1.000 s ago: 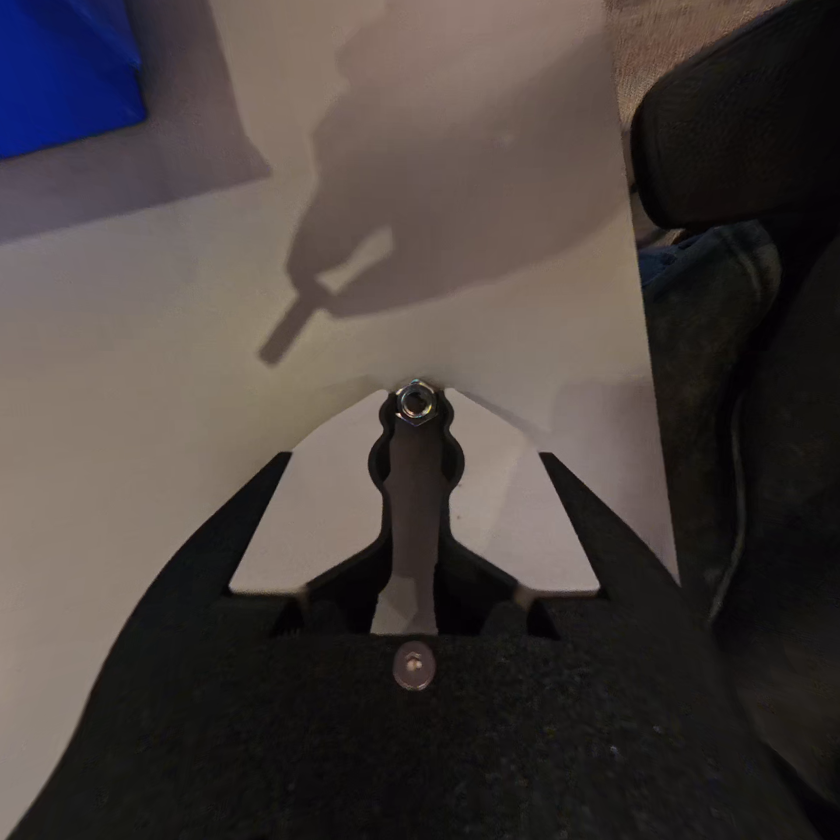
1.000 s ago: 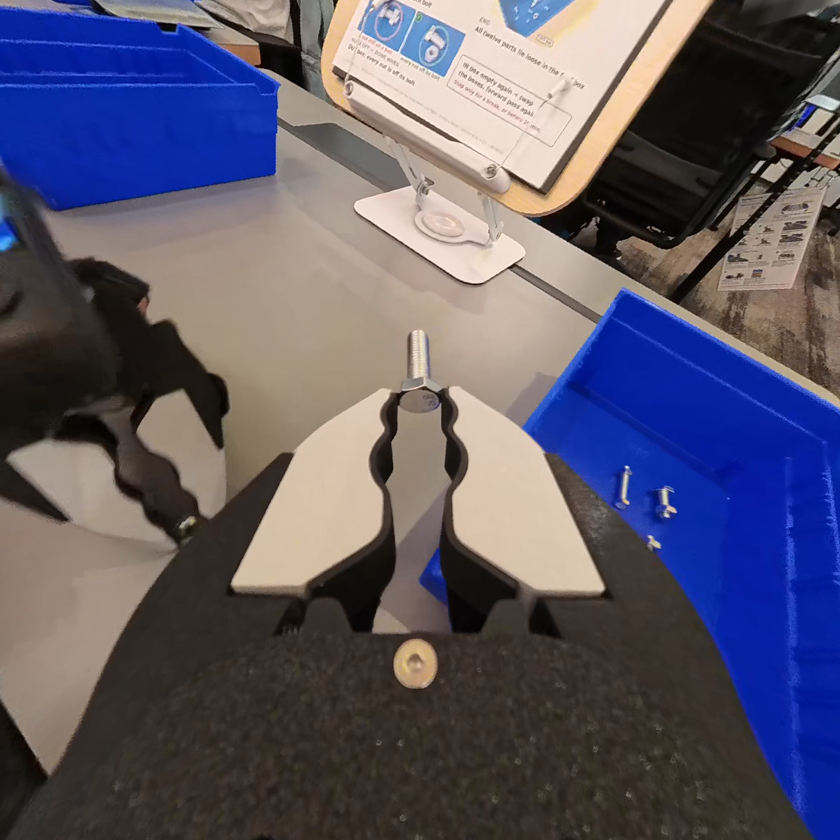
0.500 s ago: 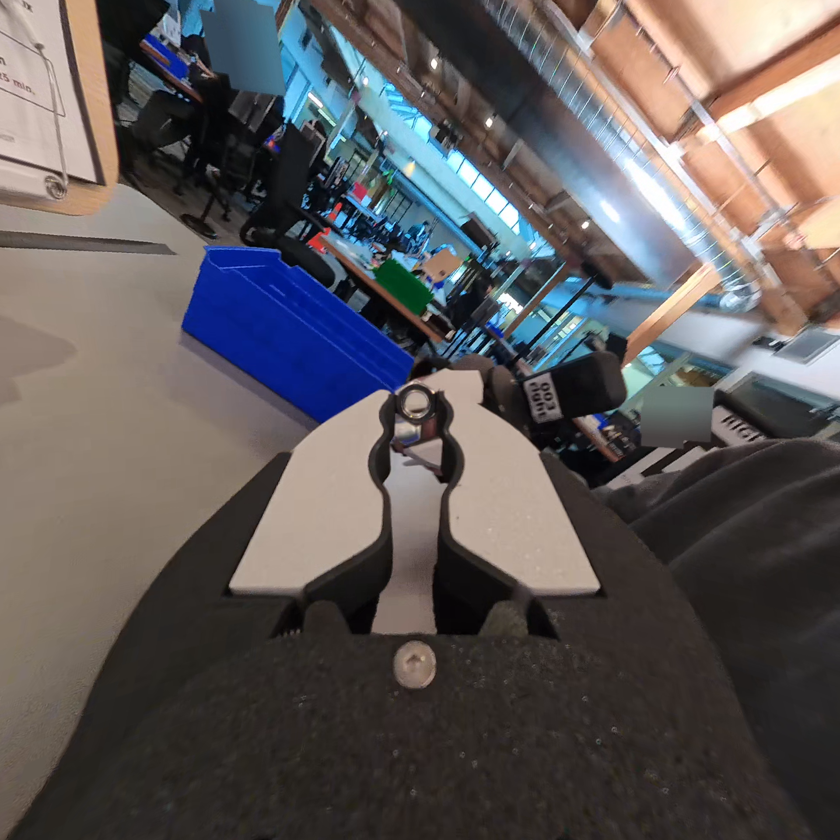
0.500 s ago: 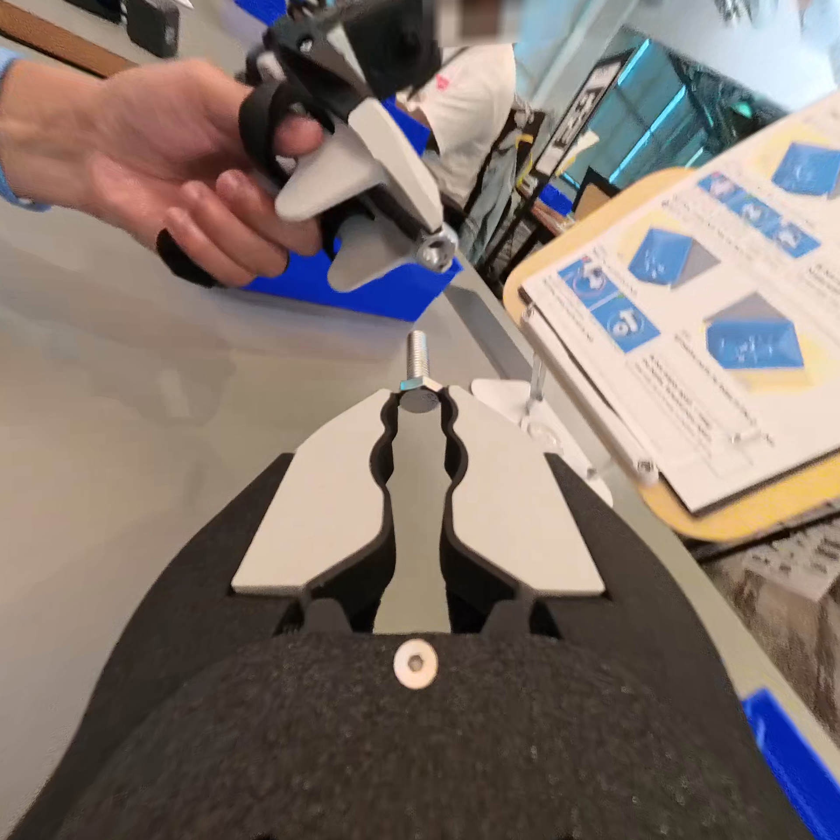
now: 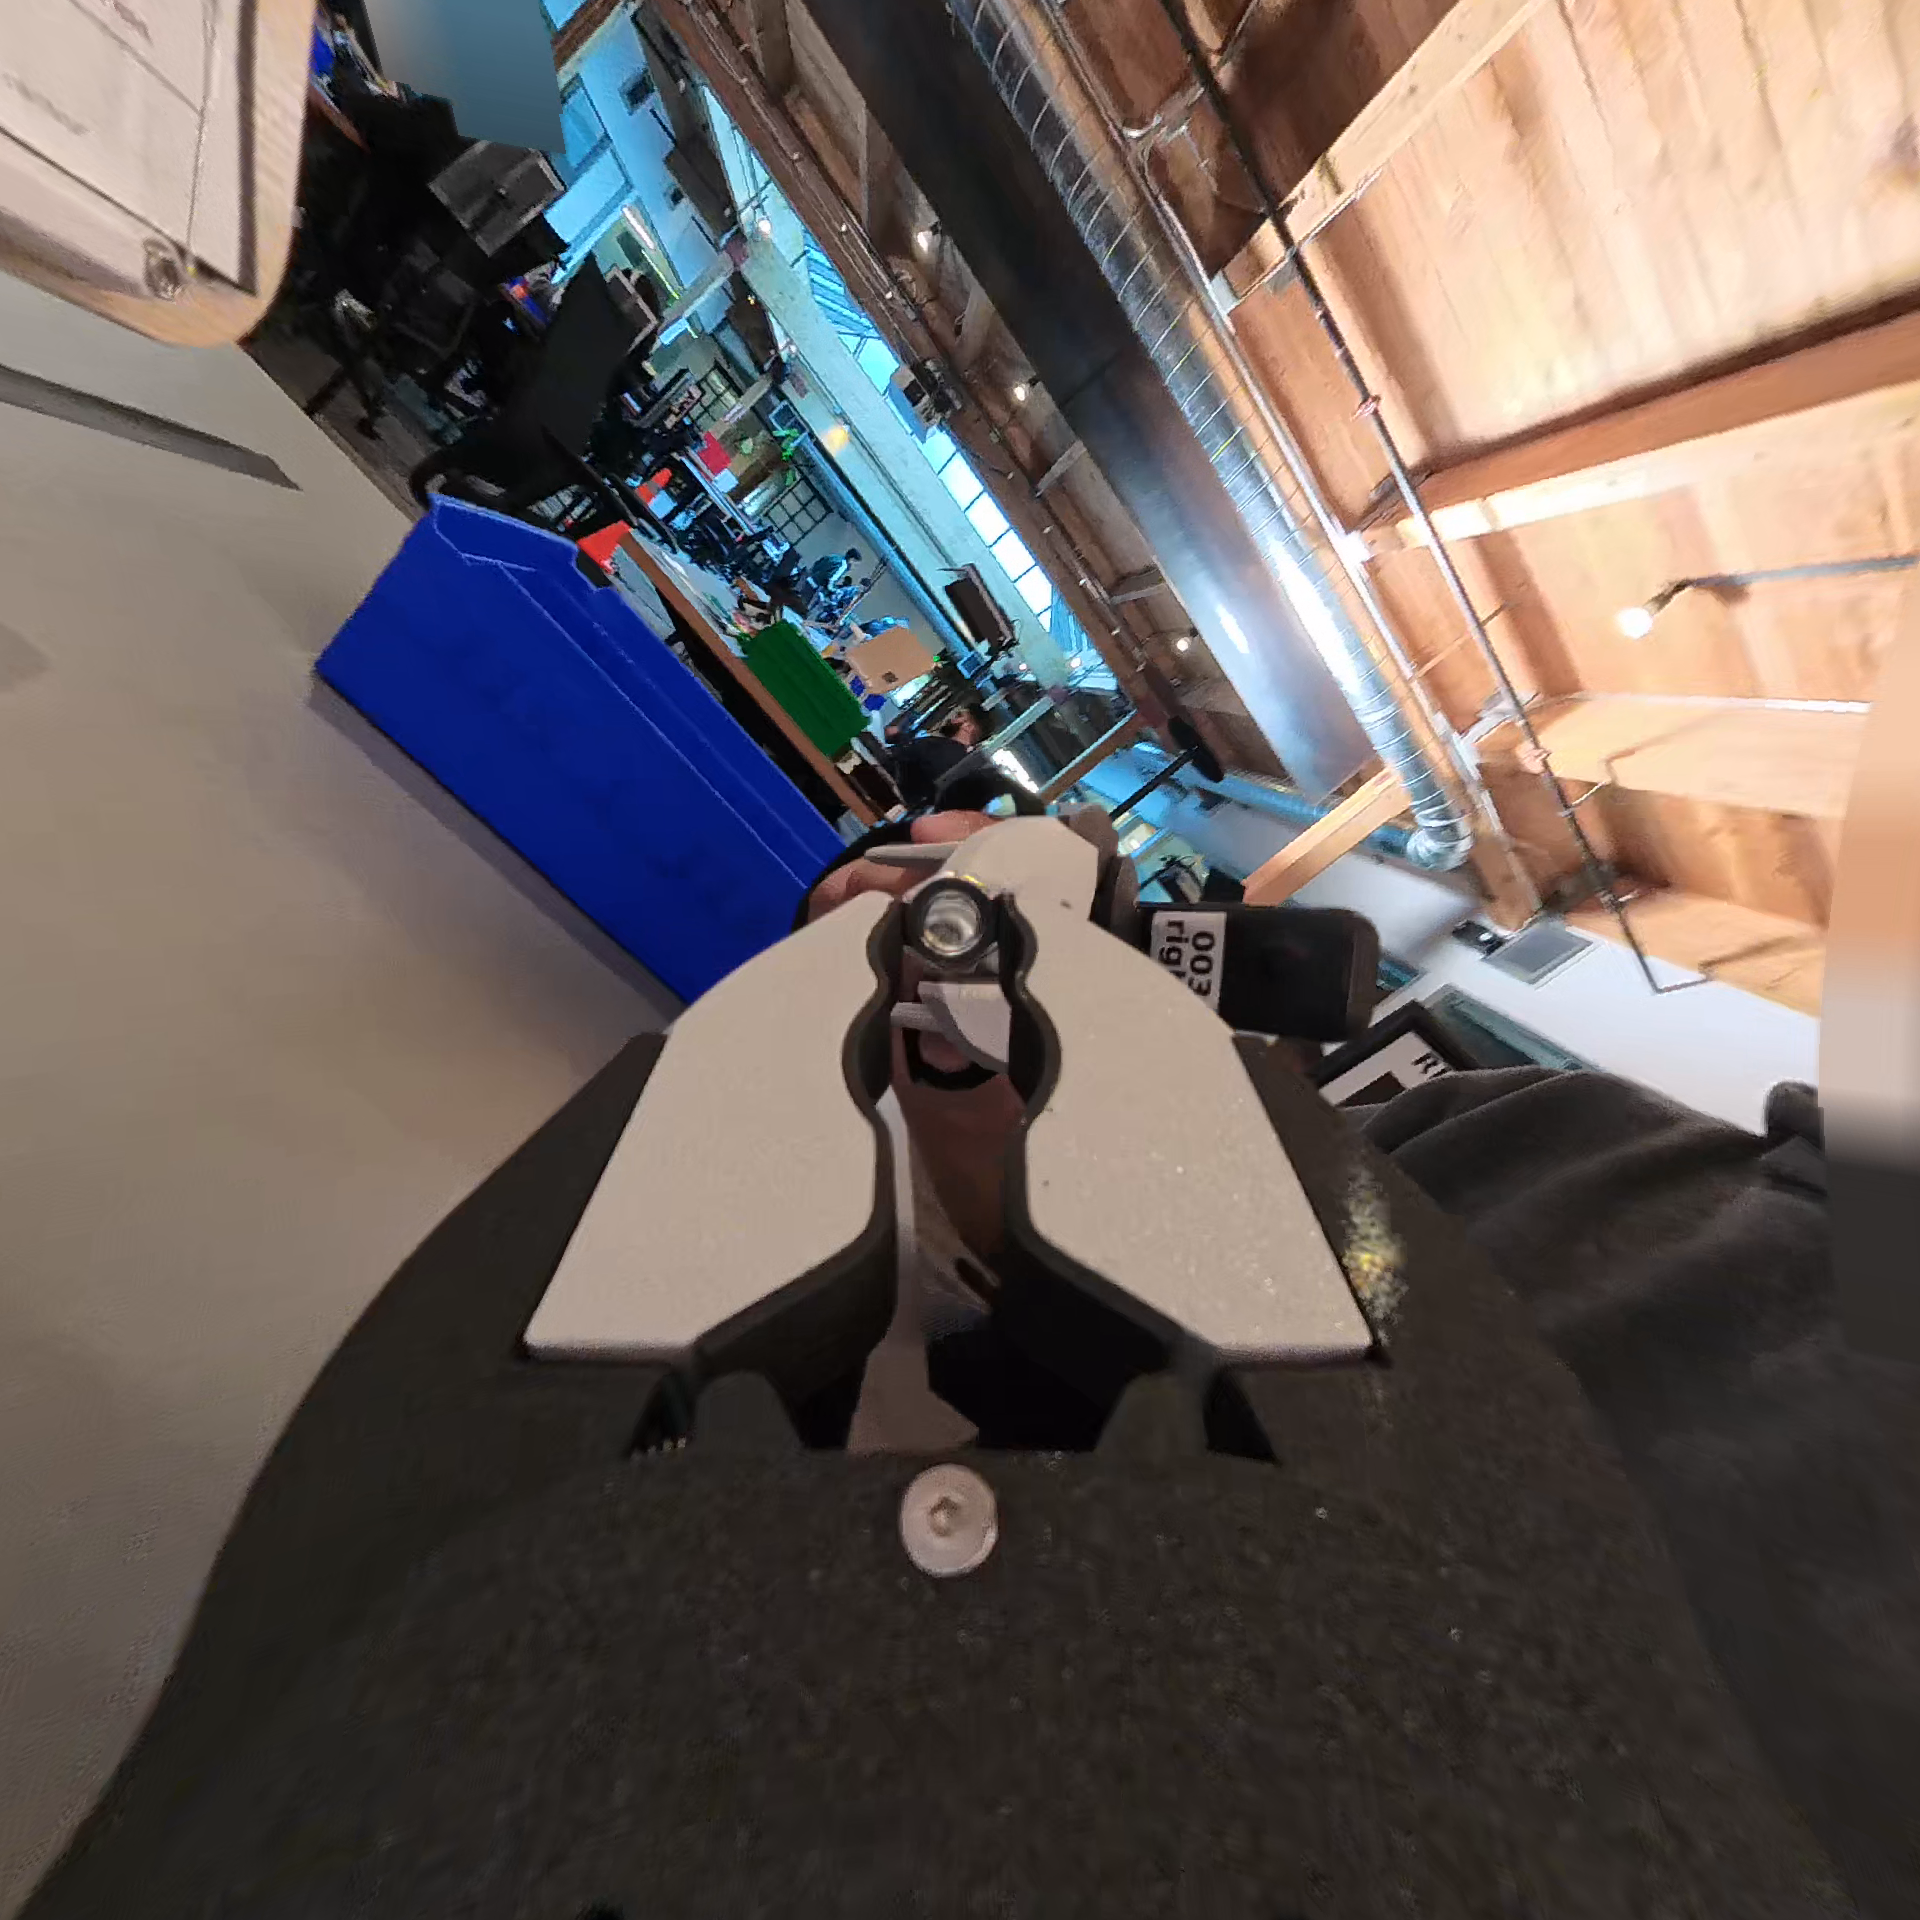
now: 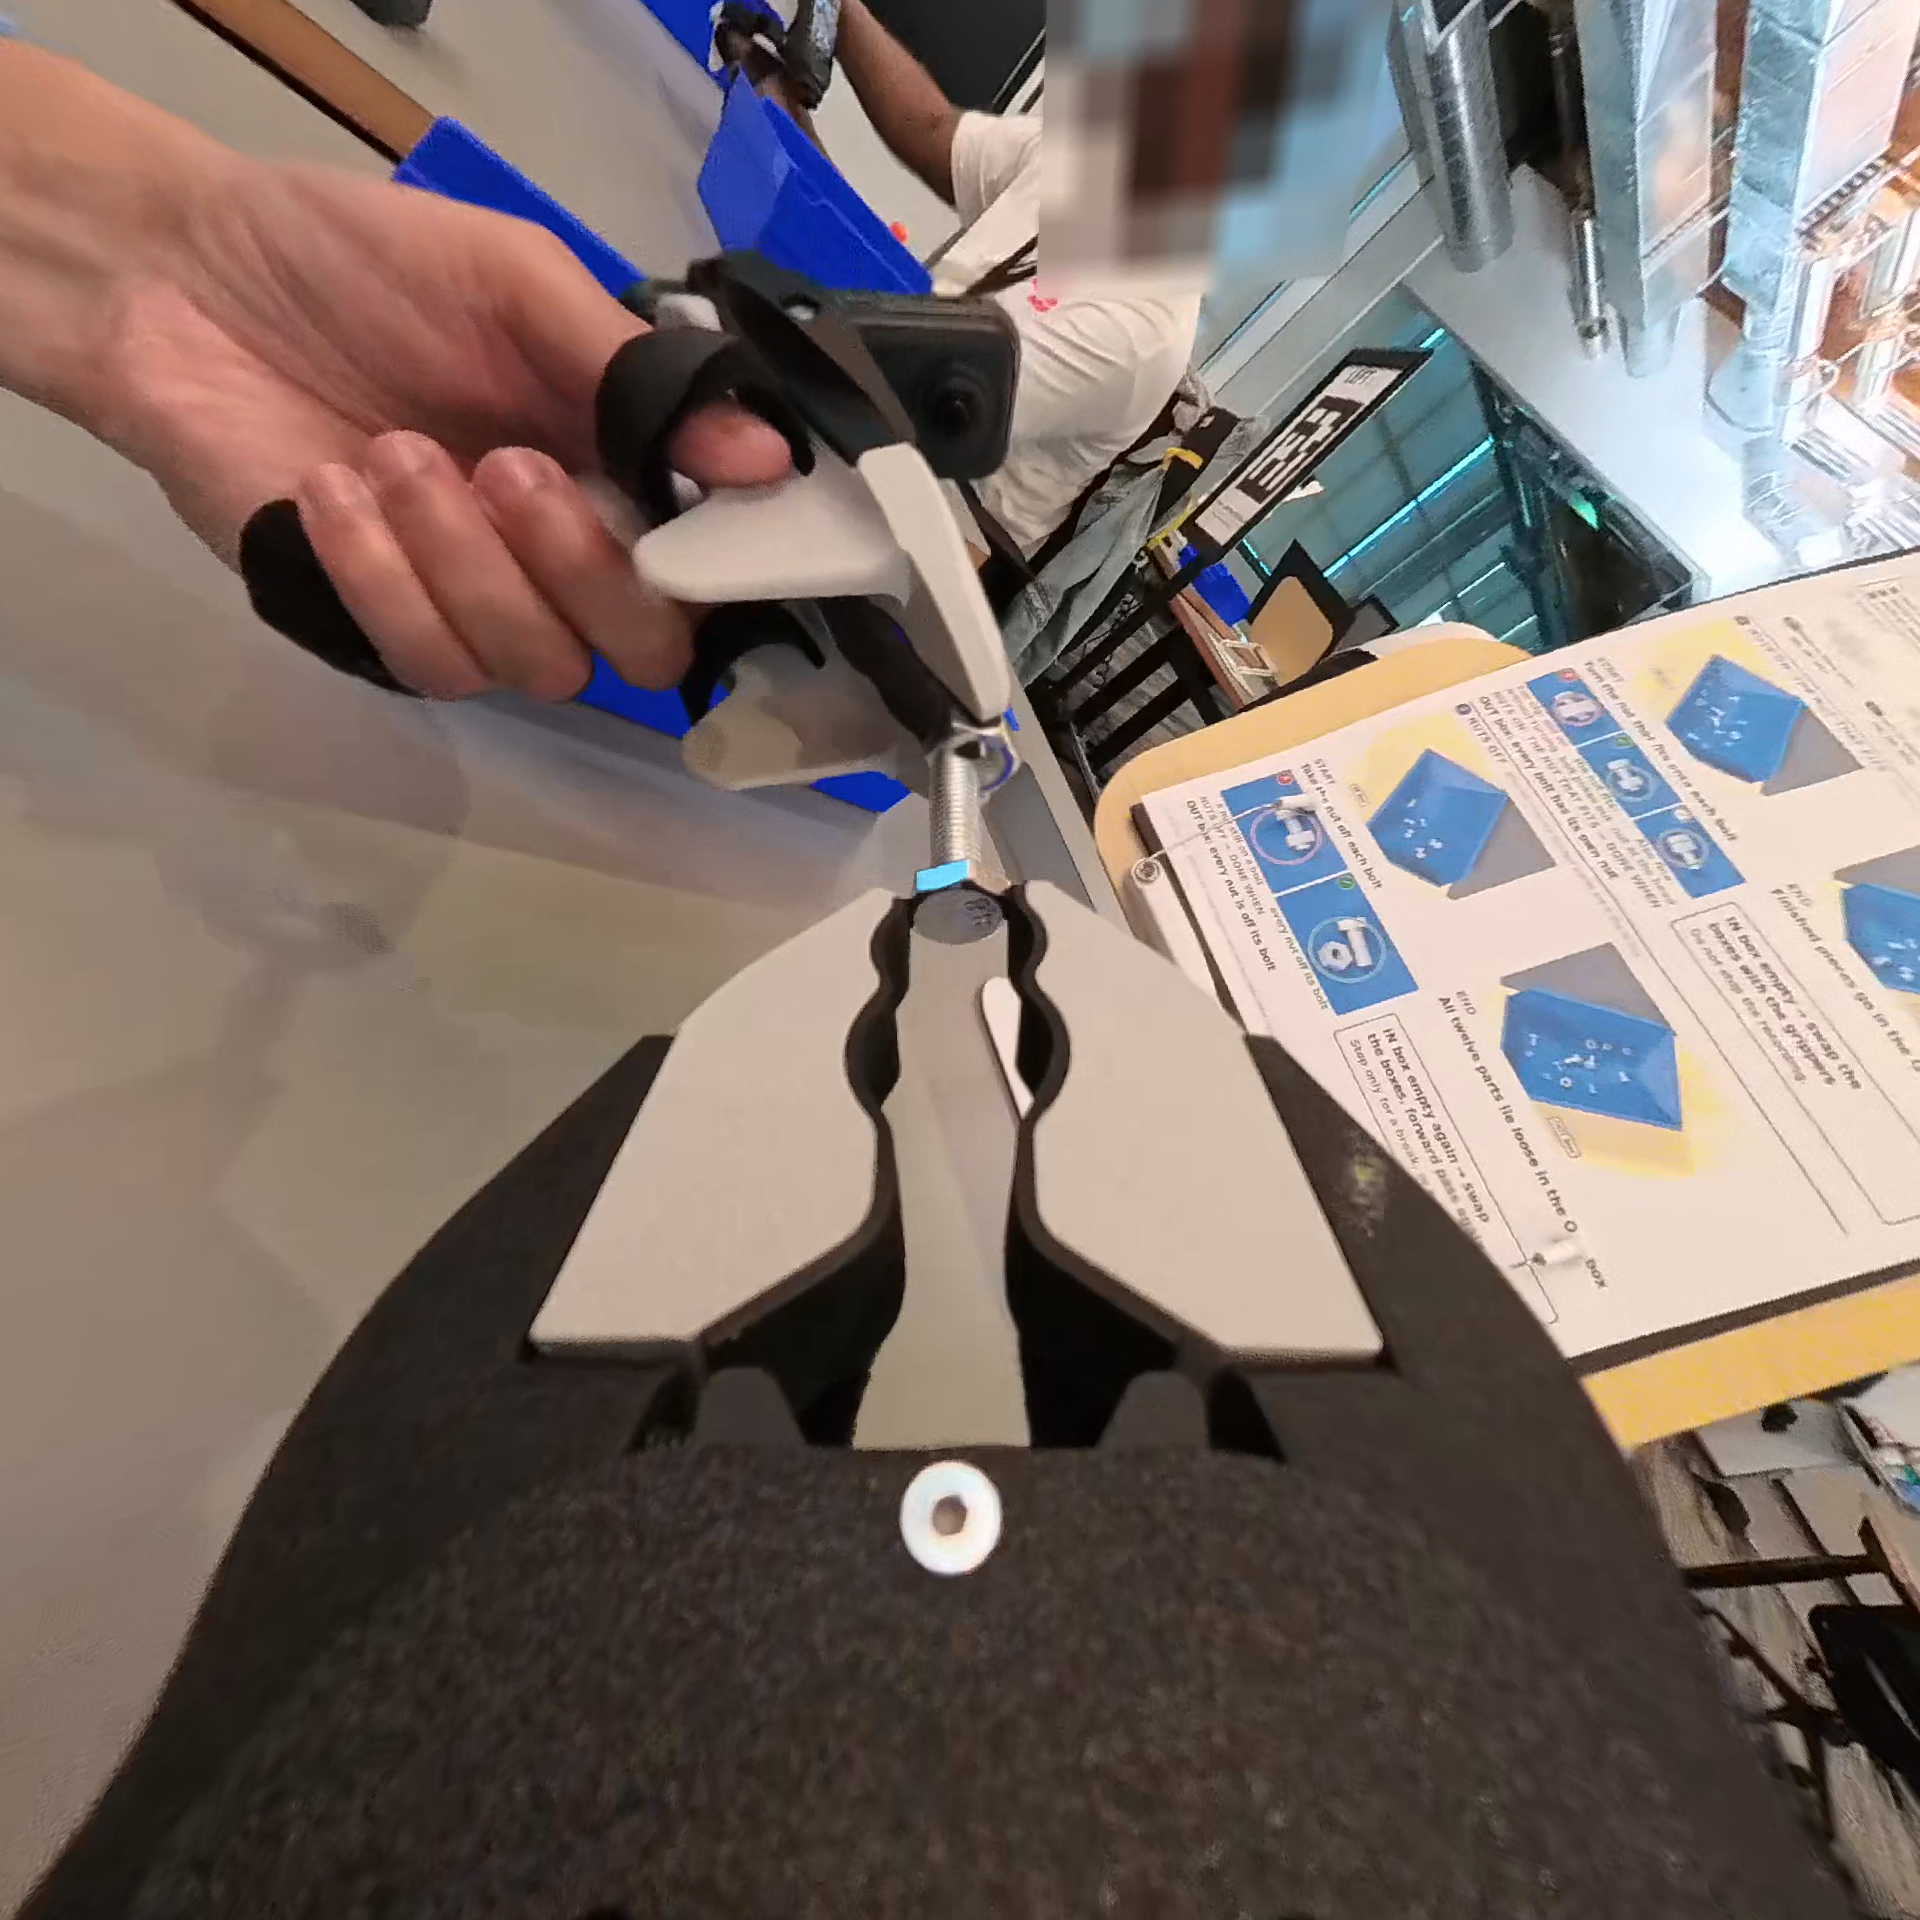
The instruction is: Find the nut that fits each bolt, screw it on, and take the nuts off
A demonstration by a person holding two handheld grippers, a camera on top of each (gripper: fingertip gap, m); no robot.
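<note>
Here we pinch the hex nut (image 5: 954, 925) in the left gripper (image 5: 952, 940) and clamp the hex bolt (image 6: 958, 831) by its head in the right gripper (image 6: 958, 920), shank pointing to twelve o'clock. The nut sits at the shank's tip, so we should keep both axes in line and turn gently, backing off if the thread binds.

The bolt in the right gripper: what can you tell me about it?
The bolt is shiny silver metal with a hexagonal head and a threaded shank. The right gripper is shut on its head, so the shank points straight out from the fingertips, held in the air above the grey table. Its far tip meets the nut pinched in the left gripper; how far the nut is threaded on cannot be told.
</note>
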